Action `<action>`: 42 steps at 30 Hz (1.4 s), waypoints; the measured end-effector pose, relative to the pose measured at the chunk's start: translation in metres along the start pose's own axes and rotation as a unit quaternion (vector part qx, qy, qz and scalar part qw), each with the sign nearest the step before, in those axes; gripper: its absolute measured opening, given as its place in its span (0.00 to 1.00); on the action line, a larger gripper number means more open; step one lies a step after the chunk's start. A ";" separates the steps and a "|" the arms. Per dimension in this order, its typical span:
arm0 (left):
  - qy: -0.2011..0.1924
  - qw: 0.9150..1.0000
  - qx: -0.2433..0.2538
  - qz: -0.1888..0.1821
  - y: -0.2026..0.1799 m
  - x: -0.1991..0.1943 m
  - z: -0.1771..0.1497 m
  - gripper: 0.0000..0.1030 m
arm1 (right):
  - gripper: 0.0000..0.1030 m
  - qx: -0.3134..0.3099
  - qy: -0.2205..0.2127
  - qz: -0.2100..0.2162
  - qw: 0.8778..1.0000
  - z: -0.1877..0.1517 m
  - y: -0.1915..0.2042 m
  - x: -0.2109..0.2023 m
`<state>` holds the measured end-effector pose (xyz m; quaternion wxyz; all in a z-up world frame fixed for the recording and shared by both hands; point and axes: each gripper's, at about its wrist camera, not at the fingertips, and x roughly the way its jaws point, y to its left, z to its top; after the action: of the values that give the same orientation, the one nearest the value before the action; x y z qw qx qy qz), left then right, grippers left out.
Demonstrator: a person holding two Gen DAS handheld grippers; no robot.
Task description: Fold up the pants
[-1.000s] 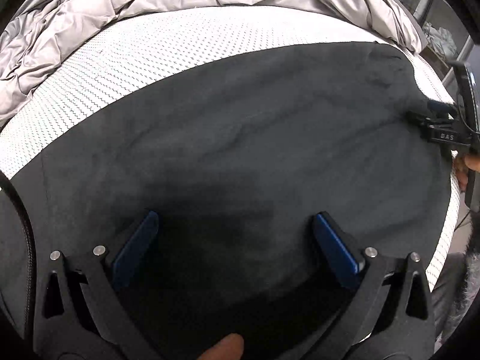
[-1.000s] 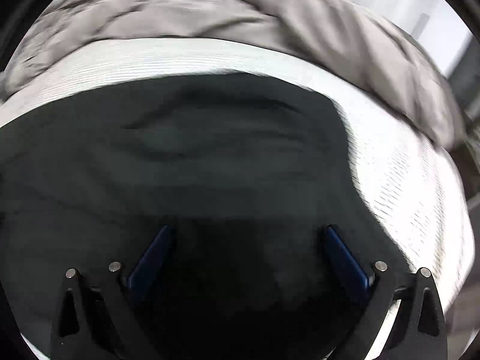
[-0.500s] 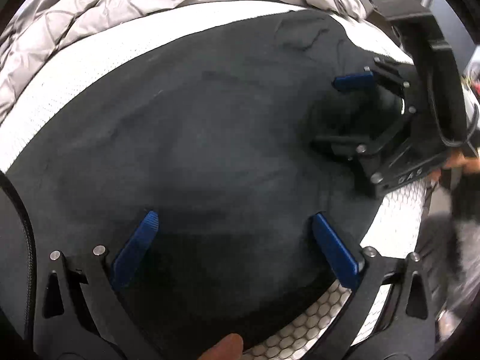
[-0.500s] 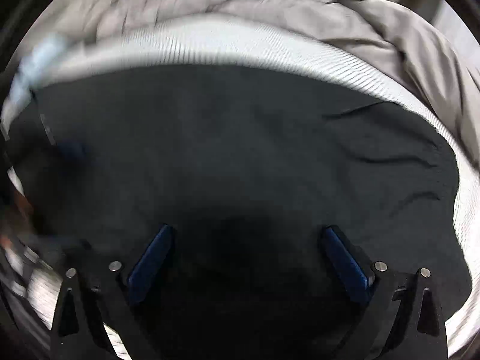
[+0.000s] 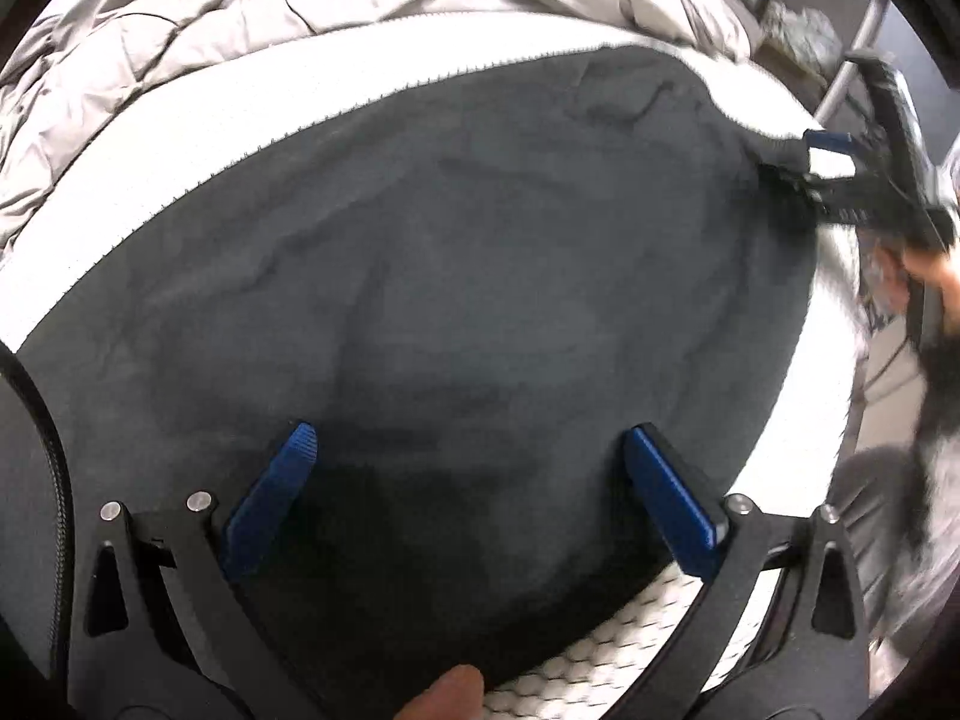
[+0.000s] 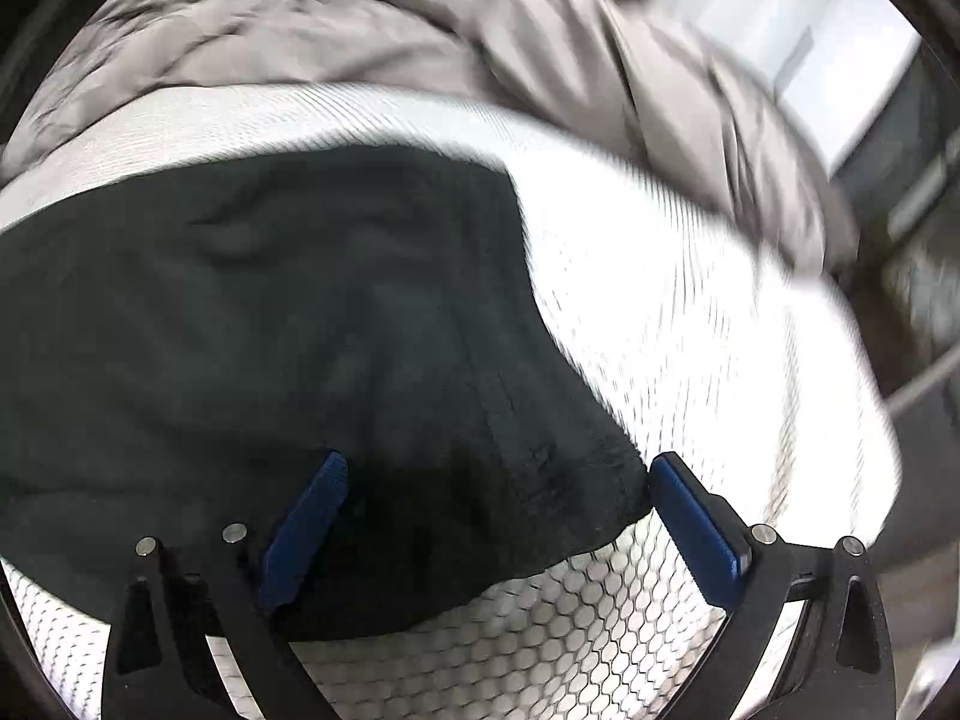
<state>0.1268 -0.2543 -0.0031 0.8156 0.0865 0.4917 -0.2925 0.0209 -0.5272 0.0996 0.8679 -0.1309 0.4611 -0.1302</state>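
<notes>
Step in hand, by judgement: positioning both tools at corners ahead of fold; no grasp made.

Left gripper: jaws spread wide, empty, low over near edge of dark pants. Pants lie flat on white mesh mattress; grey duvet bunched beyond.

Right gripper: jaws spread, empty, straddling near right corner of pants.

Next move calls for closing on edges, lifting evenly.

Matt dark cloth pants — honeycomb-textured white mattress.
</notes>
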 end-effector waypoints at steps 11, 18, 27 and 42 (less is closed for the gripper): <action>0.017 0.999 0.023 0.023 0.022 0.000 -0.020 0.99 | 0.99 -0.120 0.036 0.164 0.978 0.016 0.140 0.031; 0.007 0.997 -0.030 0.069 0.123 -0.057 -0.091 1.00 | 0.99 -0.079 0.063 0.160 0.982 -0.009 0.099 0.018; -0.032 0.987 -0.156 0.016 0.161 -0.076 -0.072 0.99 | 0.99 -0.132 0.030 0.284 0.949 0.035 0.210 -0.008; -0.002 0.980 -0.158 0.122 0.204 -0.085 -0.106 0.99 | 1.00 0.031 0.079 0.097 0.992 0.060 0.101 0.073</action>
<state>0.1322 -0.0094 -0.0133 0.8493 0.0155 0.5160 -0.1100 0.1211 -0.4515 0.0413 0.8411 -0.0477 0.5342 -0.0697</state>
